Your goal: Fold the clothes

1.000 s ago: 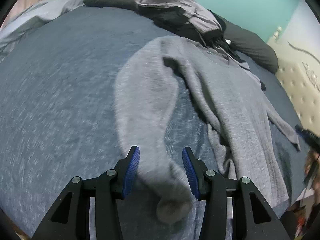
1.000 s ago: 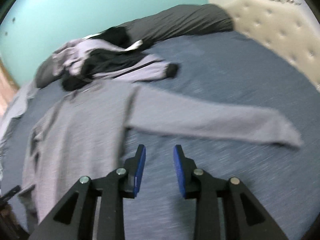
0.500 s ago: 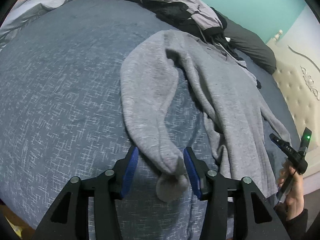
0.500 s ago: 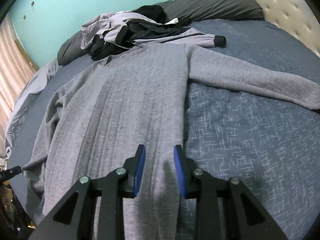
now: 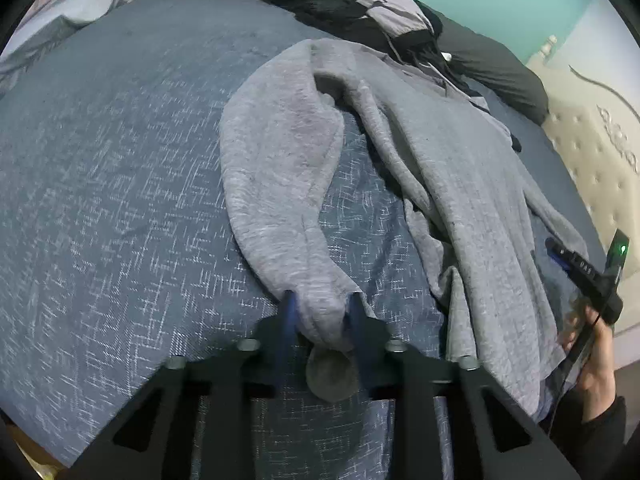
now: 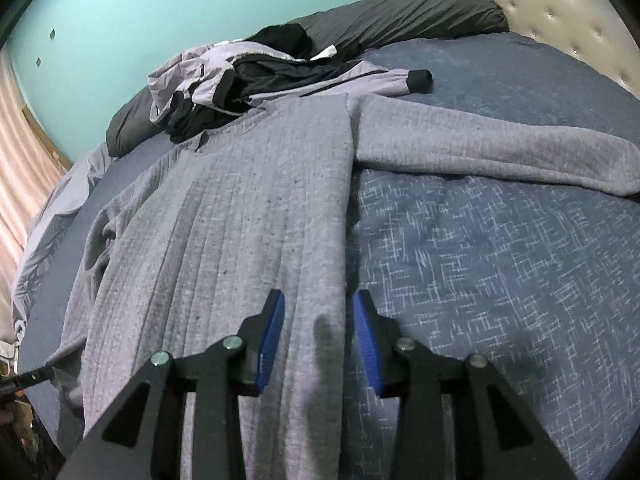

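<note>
One grey sweater lies spread flat on the bed, which is covered in a blue patterned blanket. It has two sleeves. One sleeve curves from the shoulder straight back toward the left gripper, whose jaws have just been closing and now pinch that sleeve just above its cuff; the cuff hangs out below the pads, nearer the camera. The second sleeve stretches out ahead and to the right of the right gripper. That gripper's jaws have just been opening and stand apart, with the sweater's side edge lying between them; the blue pads do not press the cloth.

Beyond the sweater, far ahead of both grippers, sits one heap of other clothes, a lilac and black jacket among them, against one long dark pillow. From the left wrist view, the right hand shows at the far right, holding its tool.
</note>
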`<state>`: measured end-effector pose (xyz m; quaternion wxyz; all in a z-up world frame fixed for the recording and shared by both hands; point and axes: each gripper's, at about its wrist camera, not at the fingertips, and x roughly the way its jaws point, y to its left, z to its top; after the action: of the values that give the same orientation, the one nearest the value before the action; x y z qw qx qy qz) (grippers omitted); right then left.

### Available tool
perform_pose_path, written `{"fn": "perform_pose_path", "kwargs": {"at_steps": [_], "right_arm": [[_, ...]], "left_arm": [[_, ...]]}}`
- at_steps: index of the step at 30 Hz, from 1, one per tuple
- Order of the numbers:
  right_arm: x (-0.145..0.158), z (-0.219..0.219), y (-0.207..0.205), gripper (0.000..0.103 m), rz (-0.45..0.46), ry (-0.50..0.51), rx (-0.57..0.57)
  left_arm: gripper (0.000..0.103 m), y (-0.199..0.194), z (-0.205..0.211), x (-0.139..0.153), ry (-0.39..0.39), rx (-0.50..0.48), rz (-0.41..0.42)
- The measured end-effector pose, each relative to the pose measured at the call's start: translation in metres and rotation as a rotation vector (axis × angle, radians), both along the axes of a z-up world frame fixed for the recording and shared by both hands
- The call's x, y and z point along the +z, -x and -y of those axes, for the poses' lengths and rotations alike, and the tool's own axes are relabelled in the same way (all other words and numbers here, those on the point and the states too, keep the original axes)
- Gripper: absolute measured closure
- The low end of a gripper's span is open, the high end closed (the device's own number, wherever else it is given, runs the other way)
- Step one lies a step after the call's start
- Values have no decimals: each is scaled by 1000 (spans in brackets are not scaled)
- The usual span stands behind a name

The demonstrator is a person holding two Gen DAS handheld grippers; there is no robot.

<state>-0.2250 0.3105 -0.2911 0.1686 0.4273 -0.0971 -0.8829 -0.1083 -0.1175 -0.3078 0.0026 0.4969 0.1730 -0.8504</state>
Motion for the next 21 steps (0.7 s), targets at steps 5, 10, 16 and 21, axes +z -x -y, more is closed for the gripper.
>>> {"fn": "perform_pose_path", "kwargs": {"at_steps": [5, 10, 16, 21], "right_arm": [[3, -3, -1, 67, -17, 16, -16], [4, -2, -3, 67, -30, 13, -15], [7, -5, -2, 67, -35, 37, -11], [8, -8, 1, 67, -29, 62, -14]], "left_arm": [[87, 9, -5, 18, 6, -18, -30], [87, 38, -38, 20, 12, -90, -40], [87, 72, -77, -9, -27, -162, 16], [86, 77, -82, -28, -4, -201, 66]]}}
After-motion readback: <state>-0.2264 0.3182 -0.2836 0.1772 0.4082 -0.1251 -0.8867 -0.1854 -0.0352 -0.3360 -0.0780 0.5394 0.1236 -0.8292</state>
